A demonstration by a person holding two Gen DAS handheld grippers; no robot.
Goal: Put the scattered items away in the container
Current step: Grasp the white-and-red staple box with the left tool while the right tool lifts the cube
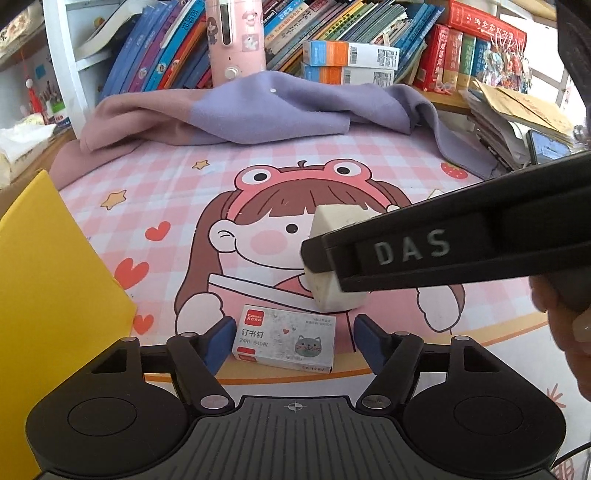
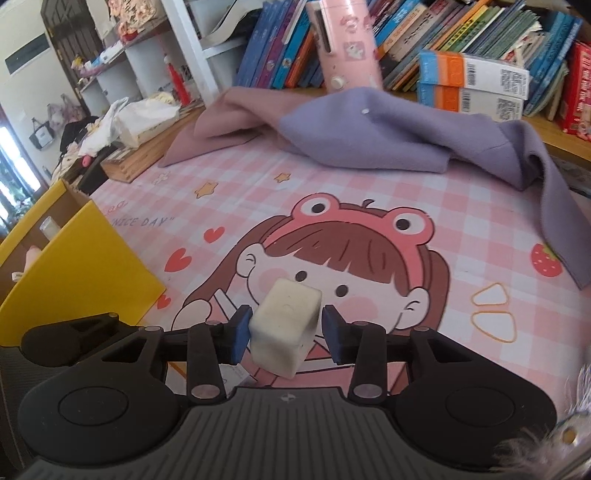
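Note:
My right gripper (image 2: pixel 285 334) is shut on a white eraser block (image 2: pixel 286 325) and holds it above the pink cartoon desk mat (image 2: pixel 369 192). In the left wrist view the same eraser (image 1: pixel 338 291) shows clamped in the right gripper's black finger (image 1: pixel 424 251). My left gripper (image 1: pixel 295 341) is open, its blue pads on either side of a small staples box (image 1: pixel 284 341) with a cat picture, lying on the mat. The yellow cardboard box (image 2: pixel 74 273) stands at the left; it also shows in the left wrist view (image 1: pixel 48 295).
A purple and pink cloth (image 2: pixel 369 133) lies bunched at the back of the mat. Books (image 1: pixel 332 26), a pink canister (image 1: pixel 236 37) and stacked small cartons (image 1: pixel 351 61) line the back. Two rubber bands (image 2: pixel 493 310) lie on the mat's right. Papers and a phone (image 1: pixel 546 147) sit at right.

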